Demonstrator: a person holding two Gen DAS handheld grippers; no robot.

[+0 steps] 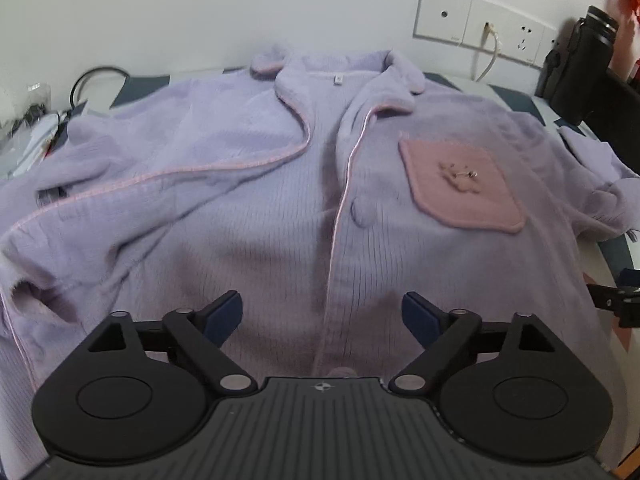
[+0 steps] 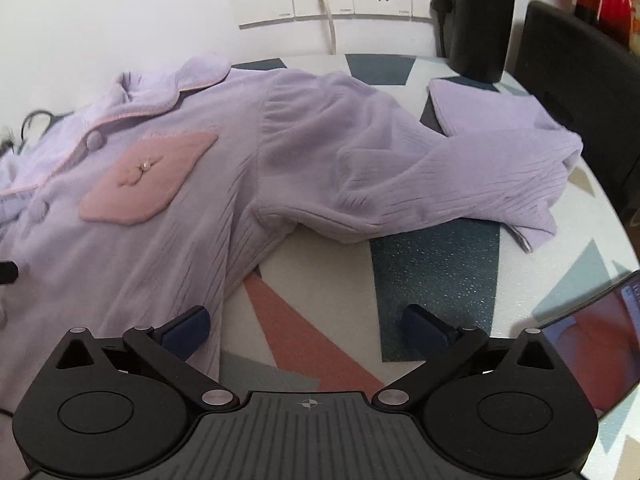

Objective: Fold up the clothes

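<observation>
Garment: lilac fleece pyjama top with pink chest pocket [image 1: 280,184], spread front-up on patterned table [image 2: 436,280].
Left gripper [image 1: 322,316]: jaws wide, empty.
Right gripper [image 2: 306,330]: jaws wide, empty.

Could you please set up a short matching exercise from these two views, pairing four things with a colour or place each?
Things:
1. pyjama top
2. chest pocket
3. white cable
4. folded purple cloth

Descriptions:
A. pink
B. plugged into the wall plate
C. spread open, front up, purple
D. on the table, beyond the sleeve end

Pairs: 1-C, 2-A, 3-B, 4-D
</observation>
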